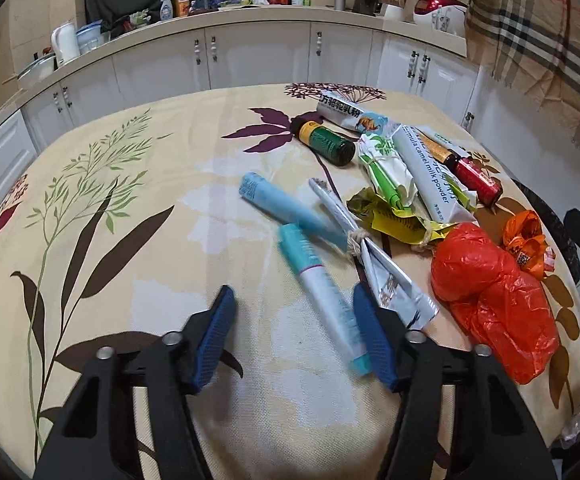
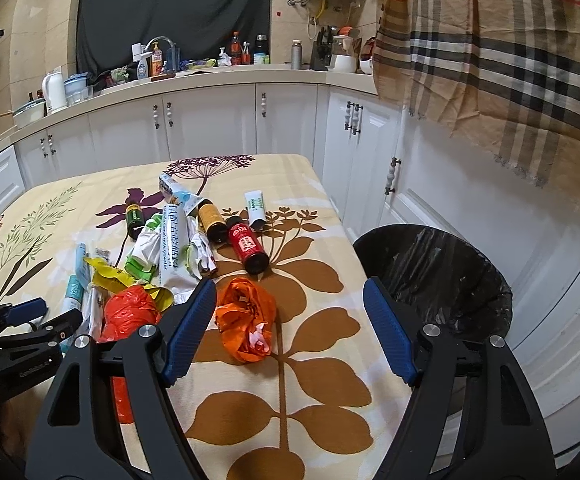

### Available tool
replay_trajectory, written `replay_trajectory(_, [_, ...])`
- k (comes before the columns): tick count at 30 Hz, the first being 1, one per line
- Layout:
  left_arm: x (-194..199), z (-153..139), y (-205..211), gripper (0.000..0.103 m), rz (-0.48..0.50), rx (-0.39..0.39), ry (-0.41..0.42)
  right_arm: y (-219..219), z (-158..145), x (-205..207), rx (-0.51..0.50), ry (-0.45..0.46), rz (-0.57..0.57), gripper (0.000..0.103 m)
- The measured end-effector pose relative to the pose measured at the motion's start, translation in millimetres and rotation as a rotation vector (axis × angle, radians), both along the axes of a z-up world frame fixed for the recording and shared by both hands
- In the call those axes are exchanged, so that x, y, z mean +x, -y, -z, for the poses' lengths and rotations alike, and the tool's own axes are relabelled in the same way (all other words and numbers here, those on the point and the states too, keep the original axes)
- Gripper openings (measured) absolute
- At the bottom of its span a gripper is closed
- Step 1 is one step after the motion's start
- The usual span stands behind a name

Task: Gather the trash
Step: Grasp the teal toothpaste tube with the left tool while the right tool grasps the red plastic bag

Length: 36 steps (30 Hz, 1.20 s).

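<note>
Left tongs (image 1: 293,332): jaws wide, holding nothing. A teal-capped tube (image 1: 321,296) lies on the table (image 1: 130,240) inside the gap, hard against my right-hand pad; I cannot tell if it touches. Its long axis runs from the cap, ahead and slightly left, back toward the pad, so it sits skewed to the jaw line rather than across it. Judgement: I need a small shift right and a slight wrist turn before closing, or the pad will only push the tube away.

Ahead of that, a blue stick (image 1: 278,204) and a string-tied foil sachet (image 1: 369,256) cross each other. Further right of the left tongs: red bag (image 1: 489,292), just beside the sachet's end.

Right tongs (image 2: 290,328): jaws also wide, holding nothing. An orange wrapper (image 2: 246,318) lies between the pads, nearer my left pad, crumpled with no clear long axis. The right tongs are plainly the nearer to it. Judgement: straight down and close should do.

Bin (image 2: 433,276), black-lined, stands off the table edge to the right of the right tongs, near the right pad. 2 bottles and several packets lie ahead, not yet collected.
</note>
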<state>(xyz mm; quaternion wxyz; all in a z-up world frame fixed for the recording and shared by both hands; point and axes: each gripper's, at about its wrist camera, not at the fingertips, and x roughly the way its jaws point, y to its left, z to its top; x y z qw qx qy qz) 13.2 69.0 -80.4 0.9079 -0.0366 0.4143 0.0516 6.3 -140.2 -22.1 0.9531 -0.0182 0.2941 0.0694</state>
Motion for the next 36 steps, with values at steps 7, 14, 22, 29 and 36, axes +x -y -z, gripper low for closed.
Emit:
replay_trajectory(7, [-3.3, -0.4, -12.3, 0.020, 0.001, -0.014, 0.020, -10.9, 1.1, -1.5, -0.004, -0.004, -0.027, 0.074])
replay_trajectory(14, [-11.5, -1.2, -28.9, 0.016, -0.028, -0.039, 0.024, -21.5, 0.6, -4.2, -0.009, -0.003, -0.053, 0.074])
replay_trajectory(22, [-26.7, -3.0, -57.3, 0.015, -0.100, -0.032, 0.029, -44.2, -0.5, -12.4, -0.010, -0.002, -0.118, 0.074])
replay_trajectory(29, [-41.0, -4.6, -81.9, 0.015, -0.162, 0.005, 0.042, -66.4, 6.0, -16.9, -0.022, -0.031, -0.180, 0.067])
replay_trajectory(36, [-48.3, -7.0, -92.2, 0.015, -0.185, 0.036, 0.057, -76.6, 18.6, -16.3, -0.042, -0.079, -0.199, 0.059])
